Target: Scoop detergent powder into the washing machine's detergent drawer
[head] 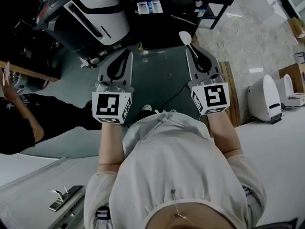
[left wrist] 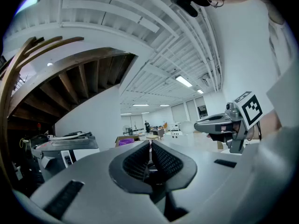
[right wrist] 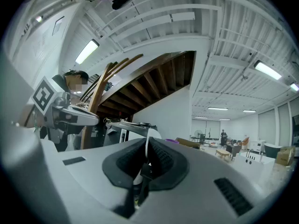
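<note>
Both grippers are held up side by side in front of the person's body. My right gripper (head: 191, 50) is shut on the handle of a white scoop (head: 185, 37), whose bowl sticks out past the jaw tips. In the right gripper view the scoop (right wrist: 147, 146) shows as a thin white edge between the closed jaws. My left gripper (head: 127, 54) is shut with nothing in it; its ribbed pads (left wrist: 161, 158) meet. The white and black washing machine (head: 97, 15) stands ahead at the left, a good way beyond both grippers. No detergent powder or drawer can be made out.
A dark table (head: 176, 8) with small boxes stands straight ahead. A person in black (head: 19, 120) sits at the left. A wooden board (head: 231, 92) lies on the floor and white fixtures (head: 264, 97) stand at the right. A white counter with a metal handle (head: 64, 197) is near left.
</note>
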### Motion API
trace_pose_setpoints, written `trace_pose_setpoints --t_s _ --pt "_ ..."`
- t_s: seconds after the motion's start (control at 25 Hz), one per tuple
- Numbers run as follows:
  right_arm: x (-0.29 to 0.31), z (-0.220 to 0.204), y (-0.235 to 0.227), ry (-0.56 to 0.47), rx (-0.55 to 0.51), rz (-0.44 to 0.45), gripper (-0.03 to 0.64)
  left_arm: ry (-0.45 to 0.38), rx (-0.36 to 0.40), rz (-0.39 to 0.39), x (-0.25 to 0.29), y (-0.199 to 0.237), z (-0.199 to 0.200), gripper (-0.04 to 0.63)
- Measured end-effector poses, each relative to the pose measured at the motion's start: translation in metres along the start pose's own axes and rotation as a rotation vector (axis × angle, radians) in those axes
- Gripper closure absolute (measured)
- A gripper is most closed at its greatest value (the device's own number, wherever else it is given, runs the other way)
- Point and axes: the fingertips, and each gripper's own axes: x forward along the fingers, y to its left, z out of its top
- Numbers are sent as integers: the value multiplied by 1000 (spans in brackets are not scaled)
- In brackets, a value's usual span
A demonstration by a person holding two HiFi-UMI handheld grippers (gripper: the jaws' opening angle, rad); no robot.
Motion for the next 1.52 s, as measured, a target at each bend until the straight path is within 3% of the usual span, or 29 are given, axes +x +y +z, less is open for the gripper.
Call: trace_pose_setpoints --t_s 0.76,1.08,1.52 --pt "25 -25 -47 13 90 -16 607 9 -20 7 44 1 -6 561" --pt "108 -41 -70 34 75 -10 607 3 -36 13 113 58 -24 561" --pt "290 -55 -114 99 35 -21 606 -19 -50 -54 265 179 -39 561"
